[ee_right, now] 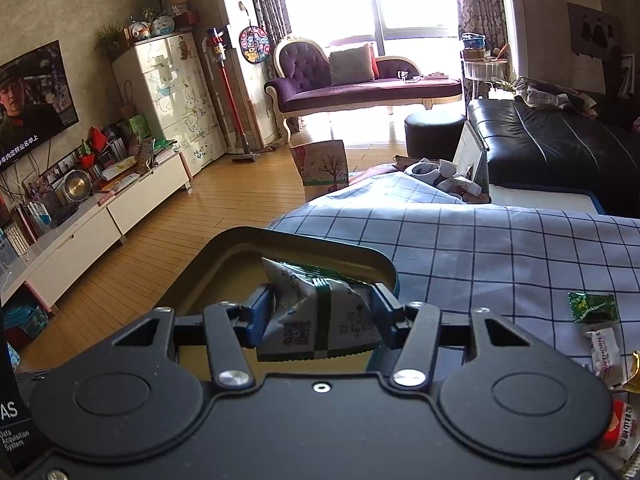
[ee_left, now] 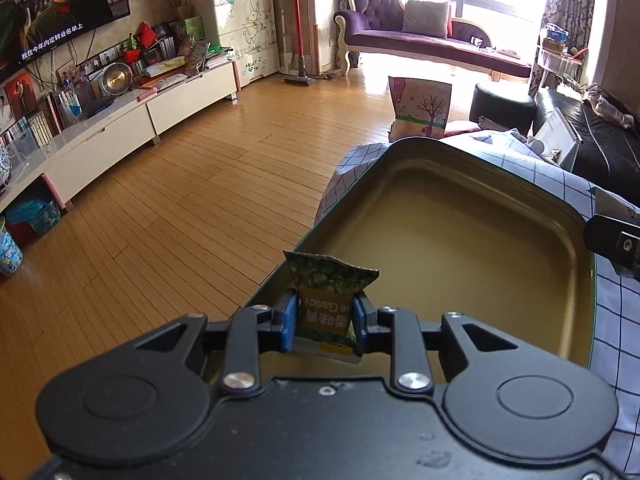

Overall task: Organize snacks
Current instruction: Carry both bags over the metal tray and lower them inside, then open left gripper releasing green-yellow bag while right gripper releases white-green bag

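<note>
Left wrist view: your left gripper [ee_left: 323, 316] pinches a garlic snack packet [ee_left: 325, 300] over the tin [ee_left: 460, 240], at its 7 o'clock, ready to drop. Your right gripper [ee_right: 323, 312] squeezes a white packet [ee_right: 316, 312] above the tin too.

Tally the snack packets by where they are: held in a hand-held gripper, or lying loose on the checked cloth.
Held in a hand-held gripper: 2, the garlic packet and the white-green packet
Loose on the checked cloth: 3 clear, green packet, hawthorn packet, red-white packet; more may be cut off
Total: 5

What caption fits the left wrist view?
Left gripper holds a green snack packet over an empty tin.
</note>
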`<state>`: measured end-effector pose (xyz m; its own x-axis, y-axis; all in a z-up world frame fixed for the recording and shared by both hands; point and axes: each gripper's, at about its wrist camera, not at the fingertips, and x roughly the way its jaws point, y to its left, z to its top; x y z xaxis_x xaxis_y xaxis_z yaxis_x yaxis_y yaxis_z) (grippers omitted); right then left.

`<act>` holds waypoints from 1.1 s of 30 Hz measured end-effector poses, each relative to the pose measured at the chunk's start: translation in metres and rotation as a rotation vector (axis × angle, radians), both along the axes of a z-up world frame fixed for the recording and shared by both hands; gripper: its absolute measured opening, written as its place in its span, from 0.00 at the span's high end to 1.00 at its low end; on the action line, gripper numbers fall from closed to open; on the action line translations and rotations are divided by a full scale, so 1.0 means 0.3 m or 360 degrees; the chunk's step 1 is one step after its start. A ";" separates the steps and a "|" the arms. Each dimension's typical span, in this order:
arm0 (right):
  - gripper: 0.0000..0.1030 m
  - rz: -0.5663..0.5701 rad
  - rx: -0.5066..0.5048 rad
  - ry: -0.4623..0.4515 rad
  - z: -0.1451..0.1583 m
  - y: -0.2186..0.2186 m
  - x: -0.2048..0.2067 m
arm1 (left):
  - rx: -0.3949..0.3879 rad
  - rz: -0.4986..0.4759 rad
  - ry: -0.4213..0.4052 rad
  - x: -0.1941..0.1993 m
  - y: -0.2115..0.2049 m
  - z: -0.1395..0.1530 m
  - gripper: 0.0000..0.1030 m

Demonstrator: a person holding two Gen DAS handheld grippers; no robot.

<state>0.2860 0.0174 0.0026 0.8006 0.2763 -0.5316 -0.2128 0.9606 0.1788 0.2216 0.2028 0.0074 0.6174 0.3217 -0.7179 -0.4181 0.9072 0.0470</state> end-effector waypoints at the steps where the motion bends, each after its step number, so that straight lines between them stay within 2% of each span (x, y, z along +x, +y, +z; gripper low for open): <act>1: 0.43 0.0007 -0.0008 0.0011 -0.004 0.003 0.000 | 0.0008 -0.0005 0.0009 0.001 -0.003 -0.001 0.73; 7: 0.43 0.0057 -0.0113 0.0016 -0.006 0.031 -0.001 | 0.0001 -0.0005 0.0051 0.014 0.004 -0.003 0.73; 16: 0.42 0.0092 -0.0121 0.0072 -0.004 0.033 0.010 | 0.0047 -0.0034 0.0075 0.031 -0.016 -0.006 0.71; 19: 0.42 0.0092 -0.0104 0.0101 -0.006 0.026 0.016 | 0.0051 -0.0050 0.0079 0.032 -0.024 -0.012 0.65; 27: 0.42 0.0084 -0.0094 0.0113 -0.014 0.016 0.020 | 0.0045 -0.0074 0.0089 0.030 -0.016 -0.018 0.62; 33: 0.42 0.0094 -0.0024 0.0236 -0.062 0.007 0.058 | 0.0032 -0.0079 0.0091 0.031 -0.010 -0.020 0.60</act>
